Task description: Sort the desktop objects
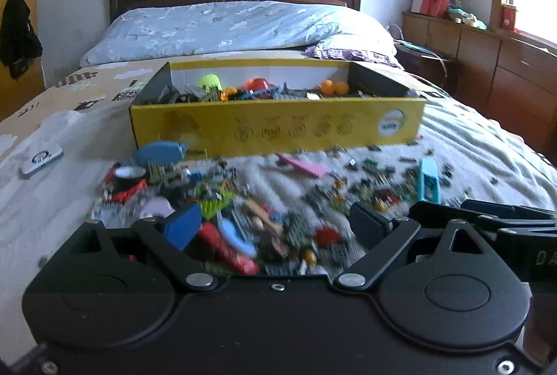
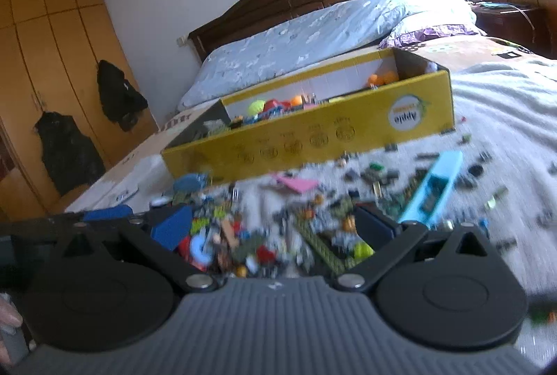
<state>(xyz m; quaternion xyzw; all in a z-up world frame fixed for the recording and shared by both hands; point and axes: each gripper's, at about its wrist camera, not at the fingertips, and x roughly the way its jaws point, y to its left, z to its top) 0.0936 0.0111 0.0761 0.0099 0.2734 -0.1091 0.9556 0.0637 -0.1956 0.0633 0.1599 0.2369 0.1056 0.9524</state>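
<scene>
Both grippers hang over the toy pile on the bed, neither holding anything

Left gripper (image 1: 275,223): jaws spread wide, nothing gripped, only loose blurred pieces of the pile (image 1: 243,221) seen below the gap. Right gripper (image 2: 275,225): same, jaws fully apart, empty, clutter under it

Pile sits on the grey-white blanket (image 1: 52,201), just in front of the yellow cardboard box (image 1: 278,127). Pieces are small bricks and bits, mostly too blurred to name. Pink flat piece (image 1: 303,166) lies near the box front wall. Light blue oblong toy (image 1: 429,180) lies right of the pile, apart from the box. Black tape roll (image 1: 129,176) at the pile's left edge

Box is open-topped, already has toys in it: green ball (image 1: 210,81), red piece, orange balls (image 1: 332,86) at the right end

White flat device (image 1: 41,159) lies alone on the blanket, well left of the pile
</scene>
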